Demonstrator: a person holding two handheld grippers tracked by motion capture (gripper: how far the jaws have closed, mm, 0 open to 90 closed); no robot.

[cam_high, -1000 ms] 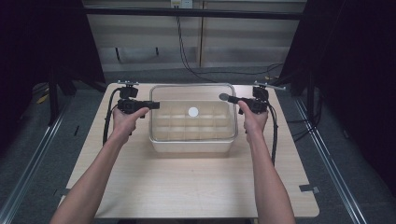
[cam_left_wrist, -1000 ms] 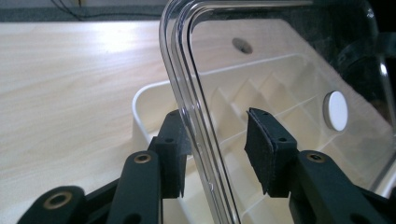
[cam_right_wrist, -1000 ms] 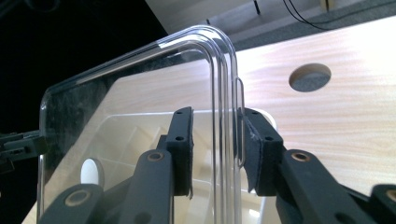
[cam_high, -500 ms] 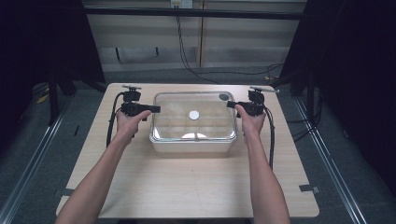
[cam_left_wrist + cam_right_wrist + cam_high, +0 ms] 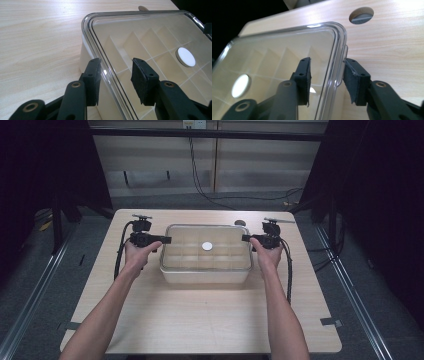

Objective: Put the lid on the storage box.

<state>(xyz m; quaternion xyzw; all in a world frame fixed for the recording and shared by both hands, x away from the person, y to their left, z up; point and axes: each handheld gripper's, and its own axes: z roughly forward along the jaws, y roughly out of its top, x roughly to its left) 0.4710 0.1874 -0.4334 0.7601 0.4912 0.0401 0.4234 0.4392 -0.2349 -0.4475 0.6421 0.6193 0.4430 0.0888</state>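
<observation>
On the table (image 5: 200, 315) sits a compartmented box (image 5: 206, 270) under a clear lid (image 5: 206, 247), whose left rim the left claw (image 5: 164, 239) straddles, jaws apart, as the right claw (image 5: 245, 238) does opposite.

Light wood table (image 5: 200, 320); dark curtains (image 5: 385, 180); grey floor (image 5: 360, 285).

Black grippers (image 5: 150, 239), brass-ringed screw holes
</observation>
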